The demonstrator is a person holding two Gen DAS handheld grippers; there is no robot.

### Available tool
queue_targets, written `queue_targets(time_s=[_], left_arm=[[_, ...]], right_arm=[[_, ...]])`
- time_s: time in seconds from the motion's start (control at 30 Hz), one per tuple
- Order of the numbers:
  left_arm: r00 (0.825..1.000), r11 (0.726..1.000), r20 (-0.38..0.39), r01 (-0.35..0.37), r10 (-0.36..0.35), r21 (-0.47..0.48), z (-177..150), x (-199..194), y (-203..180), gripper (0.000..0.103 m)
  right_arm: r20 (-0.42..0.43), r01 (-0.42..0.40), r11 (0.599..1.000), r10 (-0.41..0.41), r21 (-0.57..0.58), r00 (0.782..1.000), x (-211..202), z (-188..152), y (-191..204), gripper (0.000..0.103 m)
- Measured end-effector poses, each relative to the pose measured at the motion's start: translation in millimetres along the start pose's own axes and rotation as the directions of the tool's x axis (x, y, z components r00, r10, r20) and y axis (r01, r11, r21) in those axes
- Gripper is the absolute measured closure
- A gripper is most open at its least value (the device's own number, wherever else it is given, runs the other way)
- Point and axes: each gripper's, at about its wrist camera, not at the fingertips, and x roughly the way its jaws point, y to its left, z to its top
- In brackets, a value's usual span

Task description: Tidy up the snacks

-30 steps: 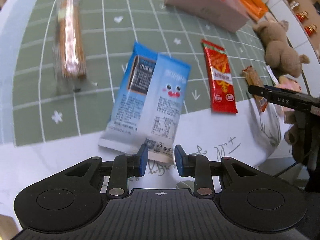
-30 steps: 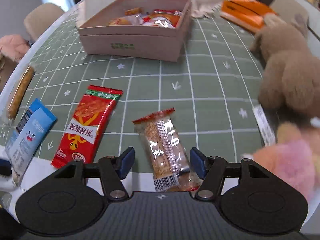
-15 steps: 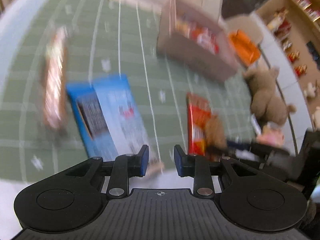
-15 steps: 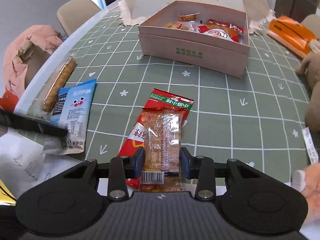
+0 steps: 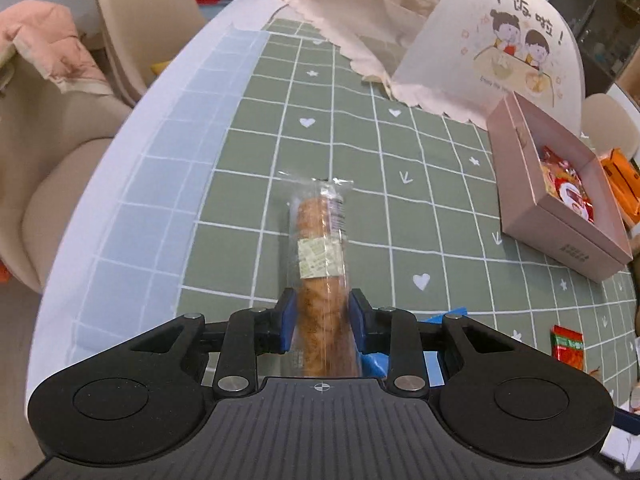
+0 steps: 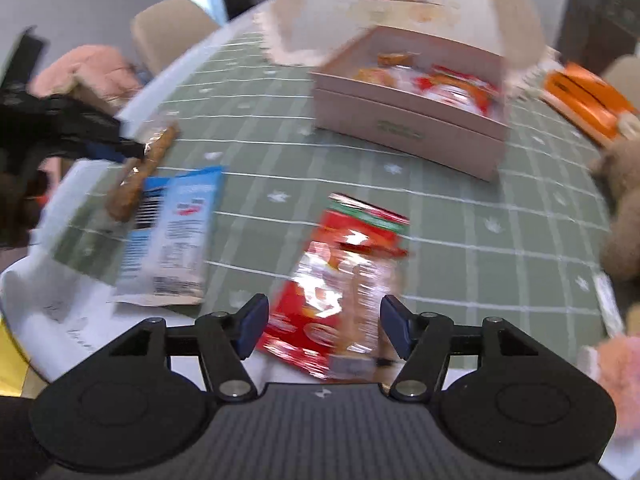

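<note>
My left gripper (image 5: 322, 316) is shut on a long brown baked stick in clear wrap (image 5: 322, 248), which points away over the green grid mat; it also shows in the right wrist view (image 6: 136, 176). My right gripper (image 6: 324, 324) is open. Between its jaws, blurred, lie a clear-wrapped snack bar (image 6: 362, 300) on a red snack packet (image 6: 340, 276). A blue packet (image 6: 176, 236) lies to the left. The pink box (image 6: 408, 128) with snacks inside stands open at the back, also in the left wrist view (image 5: 560, 208).
Orange packs (image 6: 588, 100) and a brown plush toy (image 6: 624, 216) sit at the right, a pink plush (image 6: 620, 364) at the near right. Beige chairs (image 5: 60, 184) stand past the table's left edge. The box lid (image 5: 496, 40) stands up behind the box.
My left gripper left the blue packet, swung left and closed on the baked stick. My right gripper, shut on the clear-wrapped bar half a second ago, has opened; the bar lies on the red packet.
</note>
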Motion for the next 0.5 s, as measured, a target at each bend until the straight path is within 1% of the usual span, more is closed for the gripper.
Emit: queue_targets(time_s=[0.1, 0.23, 0.3, 0.37, 0.43, 0.47, 0.5], left_arm=[[1.000, 1.000, -0.012, 0.016, -0.016, 0.001, -5.6, -2.2, -2.6, 0.071], [0.989, 0.993, -0.095, 0.116, -0.116, -0.010, -25.1, -14.2, 6.7, 0.072], [0.985, 0.992, -0.116, 0.127, -0.128, -0.018, -37.1, -22.1, 12.2, 0.072], [0.982, 0.990, -0.130, 0.132, -0.136, -0.039, -47.4, -27.2, 19.5, 0.072], [0.978, 0.987, -0.140, 0.145, -0.153, -0.065, -55.9, -32.2, 27.0, 0.072], [0.976, 0.986, -0.144, 0.151, -0.160, -0.075, -59.4, -34.2, 29.9, 0.072], [0.975, 0.985, -0.147, 0.155, -0.166, -0.081, -62.3, -35.6, 31.6, 0.072]], right_arm=[[-0.017, -0.061, 0.998, 0.061, -0.018, 0.998, 12.5, 12.9, 21.1, 0.041], [-0.055, -0.145, 0.989, 0.147, 0.041, 0.988, 34.0, 35.8, 42.0, 0.041], [-0.068, -0.180, 0.983, 0.182, 0.044, 0.981, 45.2, 45.5, 57.1, 0.040], [-0.077, -0.185, 0.983, 0.184, 0.001, 0.980, 56.7, 52.2, 76.3, 0.040], [-0.096, -0.173, 0.983, 0.167, -0.055, 0.981, 70.4, 54.5, 95.0, 0.040], [-0.108, -0.164, 0.984, 0.156, -0.074, 0.982, 76.2, 54.5, 101.4, 0.036], [-0.113, -0.152, 0.984, 0.142, -0.093, 0.983, 82.9, 55.1, 108.6, 0.028]])
